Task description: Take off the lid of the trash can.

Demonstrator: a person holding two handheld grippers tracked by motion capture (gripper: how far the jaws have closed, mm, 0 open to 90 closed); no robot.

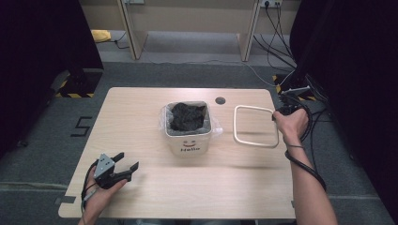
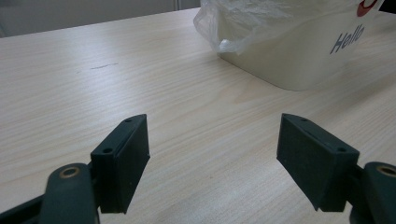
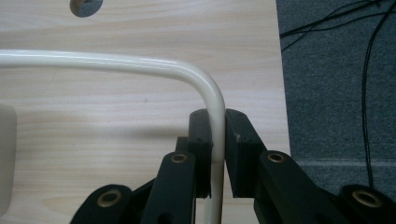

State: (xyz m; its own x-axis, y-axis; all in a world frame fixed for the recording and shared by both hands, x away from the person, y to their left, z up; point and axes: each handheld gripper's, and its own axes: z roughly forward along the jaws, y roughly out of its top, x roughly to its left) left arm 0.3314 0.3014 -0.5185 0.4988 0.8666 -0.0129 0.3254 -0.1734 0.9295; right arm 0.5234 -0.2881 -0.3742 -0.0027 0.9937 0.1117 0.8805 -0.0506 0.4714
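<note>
My right hand-held gripper point(image 1: 277, 114) holds the cream rectangular frame point(image 1: 256, 126) beside the lined bin point(image 1: 188, 126); my left hand-held gripper point(image 1: 126, 164) rests open on the counter point(image 1: 141, 108).

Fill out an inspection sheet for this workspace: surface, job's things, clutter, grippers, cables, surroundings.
Surface: light wooden table with a round cable hole.
Job's things: cream ring frame, held at its right side above the table; white bin marked Hello, lined with a clear bag, dark contents inside.
Clutter: nothing seen.
Grippers: right gripper clamped on the frame's rod; left gripper resting on the table, jaws wide, nothing between them.
Cables: black leads on the floor at back right.
Surroundings: grey carpet, black curtains, yellow-black floor tape.
</note>
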